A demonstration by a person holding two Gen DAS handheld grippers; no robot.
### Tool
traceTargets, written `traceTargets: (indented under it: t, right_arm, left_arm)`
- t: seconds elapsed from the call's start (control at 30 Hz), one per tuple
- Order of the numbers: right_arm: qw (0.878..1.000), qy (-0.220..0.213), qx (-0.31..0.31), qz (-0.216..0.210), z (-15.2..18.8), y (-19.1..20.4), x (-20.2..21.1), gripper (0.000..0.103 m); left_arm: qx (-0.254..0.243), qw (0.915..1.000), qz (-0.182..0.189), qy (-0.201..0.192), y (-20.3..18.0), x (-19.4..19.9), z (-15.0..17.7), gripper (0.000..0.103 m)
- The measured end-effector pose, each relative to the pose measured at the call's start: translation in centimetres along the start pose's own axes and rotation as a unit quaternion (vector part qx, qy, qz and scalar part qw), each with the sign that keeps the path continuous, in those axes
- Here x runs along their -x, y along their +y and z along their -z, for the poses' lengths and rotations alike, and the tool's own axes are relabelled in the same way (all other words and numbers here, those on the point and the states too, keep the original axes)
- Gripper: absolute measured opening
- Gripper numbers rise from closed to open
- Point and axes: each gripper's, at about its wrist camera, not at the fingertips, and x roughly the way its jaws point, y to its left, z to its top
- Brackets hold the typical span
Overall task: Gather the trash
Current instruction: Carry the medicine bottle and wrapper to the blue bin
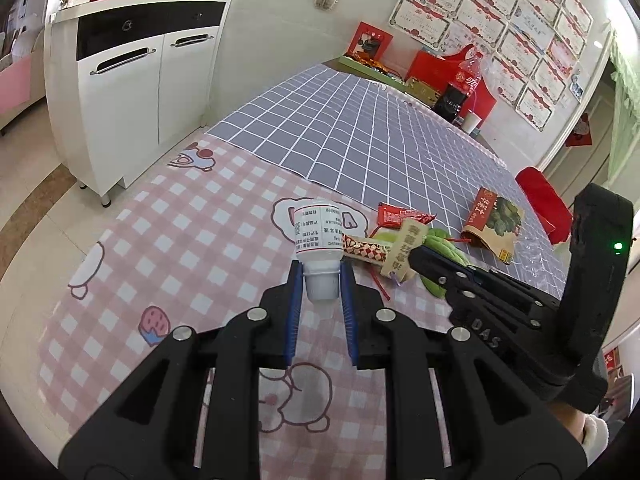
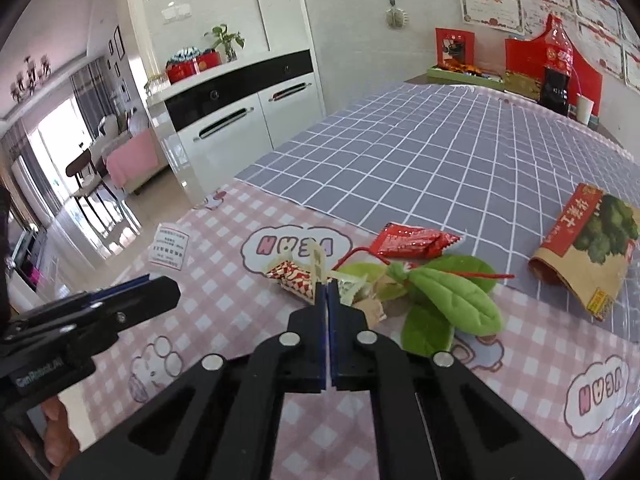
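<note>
My left gripper (image 1: 321,276) is shut on the cap end of a small white bottle (image 1: 318,232) with a printed label, held above the pink checked cloth (image 1: 192,240). To its right, my right gripper (image 2: 326,292) is shut, and a pale paper strip (image 2: 318,260) with printed characters sticks up from its tips. A red-and-white patterned wrapper (image 2: 294,276) lies right beside the strip. Just behind are a green plush leaf (image 2: 452,300), a red sachet (image 2: 412,242) and a brown paper bag (image 2: 588,248) with a tree picture. The left gripper (image 2: 160,286) and the bottle (image 2: 170,246) show at the left of the right wrist view.
A grey grid cloth (image 1: 360,128) covers the far half of the table. At the far end stand a cola bottle (image 1: 464,80), a paper cup (image 1: 472,122) and red boxes. A white cabinet (image 1: 132,100) stands left of the table edge. A red cushion (image 1: 544,204) sits at the right edge.
</note>
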Motion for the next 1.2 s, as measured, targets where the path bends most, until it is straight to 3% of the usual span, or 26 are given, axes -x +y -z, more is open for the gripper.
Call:
traceTargets:
  t: [0.6,0.93,1.2]
  right_arm:
    - [0.997,-0.067,-0.028,-0.026,-0.5,0.1,7.2,0.002]
    - [0.991,-0.125,-0.024,-0.031,-1.4,1.3,13.6,0.002]
    - [0.989,-0.143,-0.003,-0.045,-1.2,4.1,17.0,0.002]
  left_arm:
    - [-0.004,0.9998,0.021,-0.004,-1.2,2.2,0.5,0.019]
    - [-0.017,0.9985,0.045,-0.026,-3.5,5.7,0.4,0.019]
    - [-0.024,0.9970,0.058,-0.046,-4.4,9.6,1.1,0.019]
